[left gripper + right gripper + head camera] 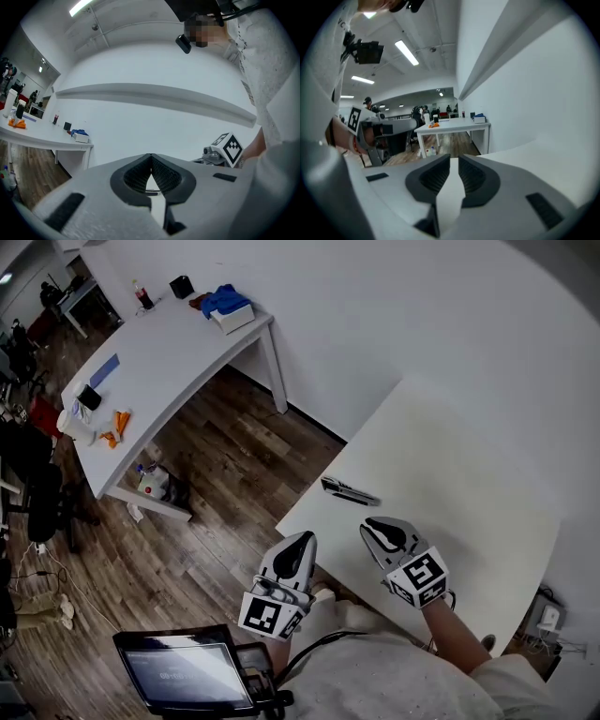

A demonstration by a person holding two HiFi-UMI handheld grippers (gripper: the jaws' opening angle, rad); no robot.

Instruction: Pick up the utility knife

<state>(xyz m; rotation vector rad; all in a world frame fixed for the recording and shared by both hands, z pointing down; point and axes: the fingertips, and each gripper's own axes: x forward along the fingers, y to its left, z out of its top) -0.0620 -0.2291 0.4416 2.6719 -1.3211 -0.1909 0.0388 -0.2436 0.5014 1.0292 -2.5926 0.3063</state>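
utility knife (349, 490) lies flat by the desk (450, 465) edge, just ahead of the right gripper (377, 527), barely parted and empty, likely lining up; left gripper (300, 542), pressed together, hangs idle.

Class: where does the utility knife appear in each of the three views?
Head view: utility knife on the near table, centre of picture.
Left gripper view: perhaps the dark sliver behind the jaws; unsure.
Right gripper view: not visible.
Shared landmark: far white desk.

The utility knife (349, 490), slim and dark, is seen lying flat, slanted, mid-frame near the left edge of the white table (469, 474).
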